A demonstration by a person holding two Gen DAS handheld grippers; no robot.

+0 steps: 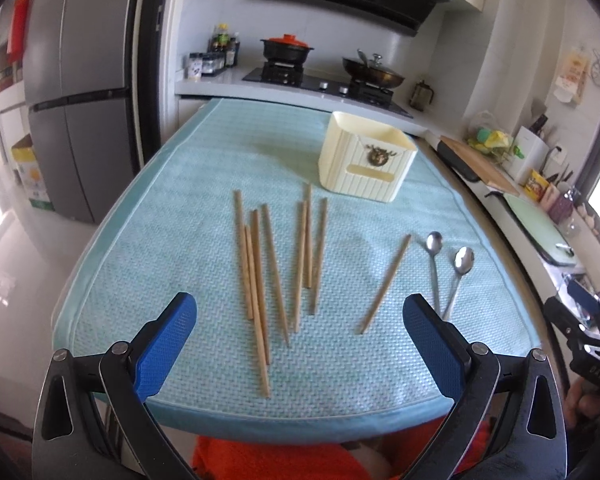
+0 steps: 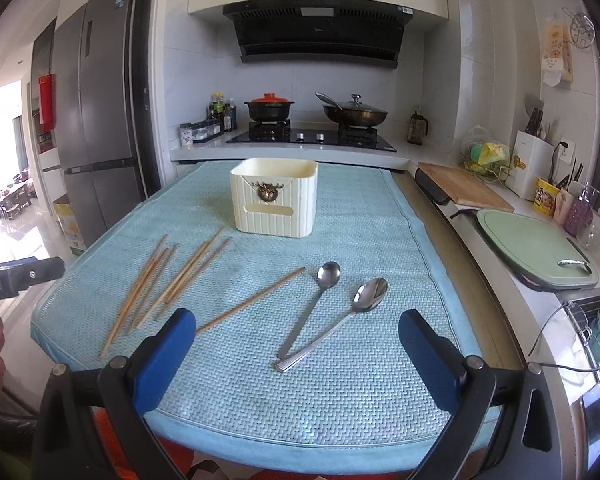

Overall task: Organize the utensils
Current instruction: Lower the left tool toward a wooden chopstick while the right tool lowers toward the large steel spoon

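Several wooden chopsticks (image 1: 274,268) lie in a loose group on the teal mat (image 1: 180,240), seen at the left in the right wrist view (image 2: 168,280). One chopstick (image 1: 386,283) lies apart, next to two metal spoons (image 1: 446,272). A cream ribbed holder (image 1: 366,158) stands upright behind them, open at the top. My left gripper (image 1: 298,320) is open and empty above the mat's near edge, in front of the chopstick group. My right gripper (image 2: 296,334) is open and empty, with the spoons (image 2: 332,312) and the lone chopstick (image 2: 252,300) just ahead; the holder (image 2: 275,198) stands beyond.
The mat (image 2: 380,240) covers a small table with its near edge close to both grippers. A counter runs along the right with a green board (image 2: 532,252) and a wooden board (image 2: 464,188). A stove with pots (image 2: 312,116) is behind. A fridge (image 2: 96,120) stands left.
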